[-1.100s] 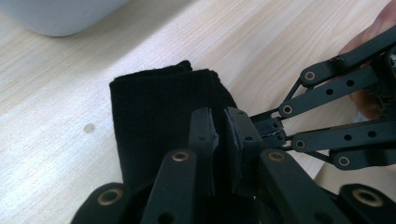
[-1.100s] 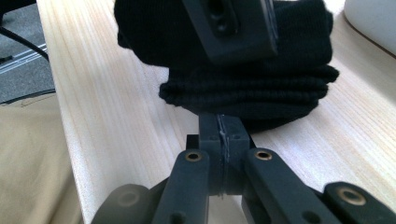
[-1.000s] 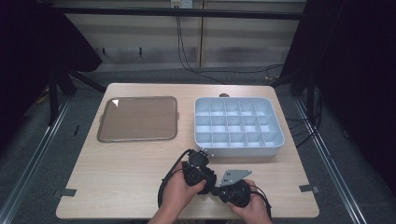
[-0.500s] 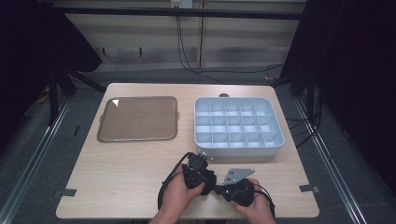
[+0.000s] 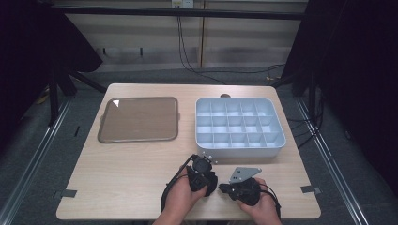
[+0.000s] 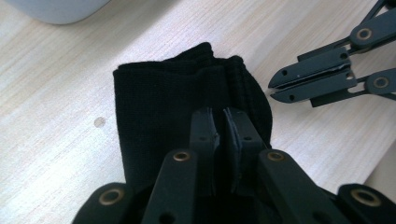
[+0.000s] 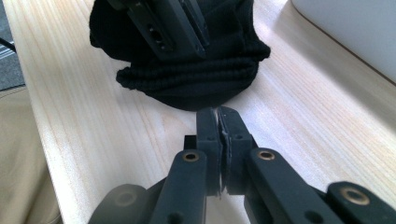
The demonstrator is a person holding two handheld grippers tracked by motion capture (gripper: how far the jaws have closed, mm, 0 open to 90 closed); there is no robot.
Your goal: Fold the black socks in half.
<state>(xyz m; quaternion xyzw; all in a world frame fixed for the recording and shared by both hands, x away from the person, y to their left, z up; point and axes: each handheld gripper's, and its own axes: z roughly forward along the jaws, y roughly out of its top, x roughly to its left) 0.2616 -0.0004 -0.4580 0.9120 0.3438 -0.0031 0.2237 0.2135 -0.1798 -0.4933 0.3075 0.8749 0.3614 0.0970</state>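
1. The brown tray (image 5: 138, 119) lies at the far left of the table (image 5: 117, 178), bare, well apart from the work.
2. The left tool (image 6: 223, 122) is nearly shut, its tips over the folded black sock (image 6: 187, 107); it seems to pinch a fold, though the cloth between the tips is hard to make out.
3. The sock lies near the front edge, just near of the divided white box (image 5: 239, 127).
4. The right tool (image 7: 219, 122) is shut on nothing, its tips just beside the sock's ribbed edge.
5. I judge the sock is being gathered; next, lift it clear and carry it far-right into a compartment.
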